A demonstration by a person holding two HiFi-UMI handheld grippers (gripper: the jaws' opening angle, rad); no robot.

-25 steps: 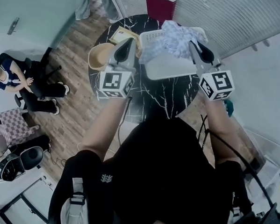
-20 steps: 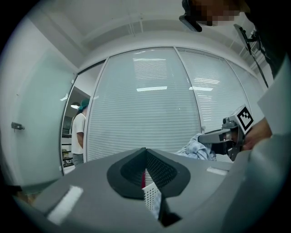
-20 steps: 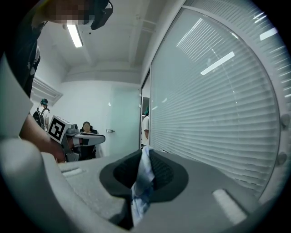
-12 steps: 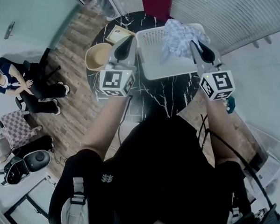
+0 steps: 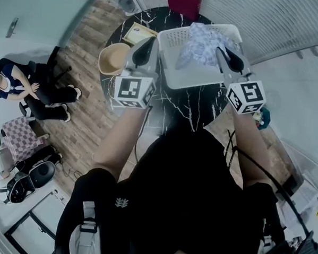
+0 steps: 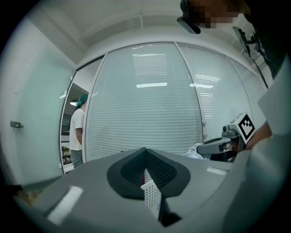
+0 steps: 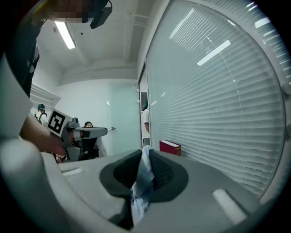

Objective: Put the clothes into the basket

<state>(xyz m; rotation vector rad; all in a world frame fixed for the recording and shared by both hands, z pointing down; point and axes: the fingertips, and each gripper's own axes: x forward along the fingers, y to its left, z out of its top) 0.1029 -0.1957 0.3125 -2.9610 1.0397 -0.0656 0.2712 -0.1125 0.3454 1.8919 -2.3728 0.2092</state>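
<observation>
A white perforated basket (image 5: 201, 81) stands on the round black marble table (image 5: 186, 112). My left gripper (image 5: 148, 43) is shut on the basket's left rim; in the left gripper view a piece of the white basket wall (image 6: 151, 193) shows between its jaws (image 6: 146, 170). My right gripper (image 5: 222, 50) is shut on a blue-and-white patterned cloth (image 5: 201, 44) that hangs bunched over the basket's far half. In the right gripper view the cloth (image 7: 142, 184) is pinched between the dark pads (image 7: 161, 175).
A tan bowl-shaped thing (image 5: 113, 58) and a yellowish flat box (image 5: 136, 33) lie on the table left of the basket. A red book (image 7: 170, 147) sits by the blinds. A person sits at the left (image 5: 23, 87); another stands in the doorway (image 6: 77, 132).
The right gripper has sunk with the cloth, which now hangs more gathered over the basket instead of spread toward its left edge. The left gripper keeps its hold on the rim.
</observation>
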